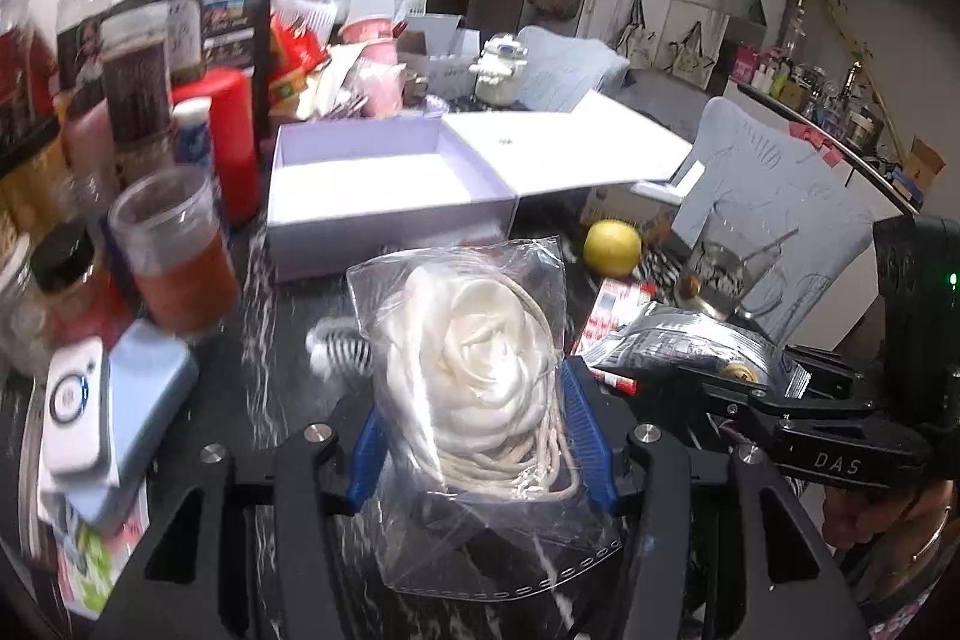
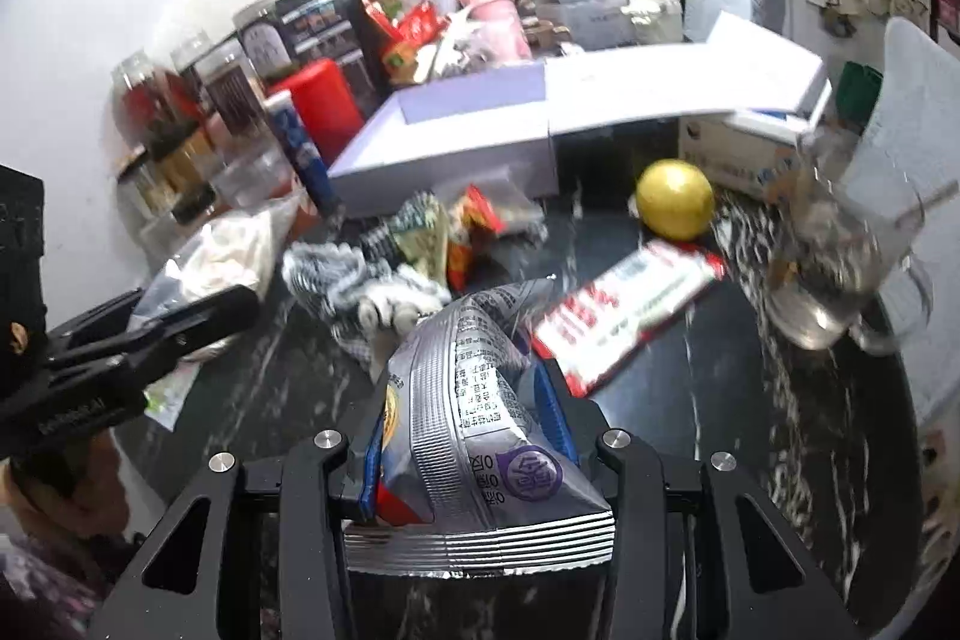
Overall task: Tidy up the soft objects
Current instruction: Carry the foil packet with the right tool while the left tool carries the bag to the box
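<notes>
My left gripper [image 1: 471, 436] is shut on a clear plastic bag of white soft cord [image 1: 474, 364], held above the dark table. An open white box [image 1: 384, 196] stands just beyond it. My right gripper [image 2: 465, 436] is shut on a silver foil snack pouch [image 2: 474, 400], which also shows in the left wrist view [image 1: 690, 346]. A black-and-white striped soft item [image 2: 360, 286] and a small snack packet [image 2: 474, 220] lie on the table ahead of the right gripper. The left gripper with its bag shows at the left of the right wrist view [image 2: 198, 280].
Jars and a red canister [image 1: 231, 136] crowd the left side. A yellow lemon [image 2: 675, 199], a red-and-white packet [image 2: 630, 316] and a glass mug [image 2: 840, 268] sit on the right. The box lid [image 1: 564, 148] lies open behind. A blue case [image 1: 138, 412] lies at the left.
</notes>
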Available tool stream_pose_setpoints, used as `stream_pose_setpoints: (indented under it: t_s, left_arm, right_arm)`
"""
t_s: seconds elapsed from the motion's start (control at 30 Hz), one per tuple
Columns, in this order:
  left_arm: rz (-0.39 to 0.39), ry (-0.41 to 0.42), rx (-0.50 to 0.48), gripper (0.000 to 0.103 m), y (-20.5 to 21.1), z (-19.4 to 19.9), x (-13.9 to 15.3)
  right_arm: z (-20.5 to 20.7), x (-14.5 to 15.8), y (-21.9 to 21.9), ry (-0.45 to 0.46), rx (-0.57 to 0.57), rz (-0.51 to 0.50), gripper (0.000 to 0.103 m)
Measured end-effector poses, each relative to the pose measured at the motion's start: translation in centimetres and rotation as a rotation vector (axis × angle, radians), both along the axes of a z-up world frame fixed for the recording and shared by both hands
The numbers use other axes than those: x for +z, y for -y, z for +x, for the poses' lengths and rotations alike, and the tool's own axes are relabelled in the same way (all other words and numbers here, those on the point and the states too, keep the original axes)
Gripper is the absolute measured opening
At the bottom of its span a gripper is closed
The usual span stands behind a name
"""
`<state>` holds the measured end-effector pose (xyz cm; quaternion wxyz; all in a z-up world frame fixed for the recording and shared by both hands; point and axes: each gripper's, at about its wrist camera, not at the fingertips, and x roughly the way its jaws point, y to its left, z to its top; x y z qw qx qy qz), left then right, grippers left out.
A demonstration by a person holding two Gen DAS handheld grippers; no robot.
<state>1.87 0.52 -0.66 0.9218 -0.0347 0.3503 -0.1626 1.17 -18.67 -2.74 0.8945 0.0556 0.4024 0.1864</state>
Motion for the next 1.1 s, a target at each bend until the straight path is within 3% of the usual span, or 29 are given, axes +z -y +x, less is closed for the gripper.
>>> stream_pose_setpoints:
  t_s: [0.17,0.73,0.8,0.83,0.87,1.1]
  left_arm:
    - [0.001,0.038,0.014,0.053,0.0,2.1,1.4]
    - [0.024,0.104,0.085,0.053,-2.1,12.8,3.4]
    - [0.017,0.104,0.088,0.053,-2.4,14.2,3.4]
    - [0.015,0.106,0.089,0.053,-2.5,14.8,3.5]
    - [0.016,0.108,0.091,0.053,-2.5,15.2,3.5]
    - [0.026,0.106,0.106,0.053,-3.3,18.1,3.0]
  right_arm:
    - [2.2,1.6,-0.3,0.03,0.008,0.062,0.042]
    - [13.2,4.5,-3.1,0.106,0.059,0.028,0.036]
    - [14.7,4.4,-3.4,0.104,0.061,0.025,0.033]
    - [15.6,4.3,-3.6,0.101,0.061,0.028,0.025]
    - [16.1,4.4,-3.7,0.101,0.065,0.033,0.003]
    - [19.9,4.6,-3.7,0.121,0.051,0.006,0.003]
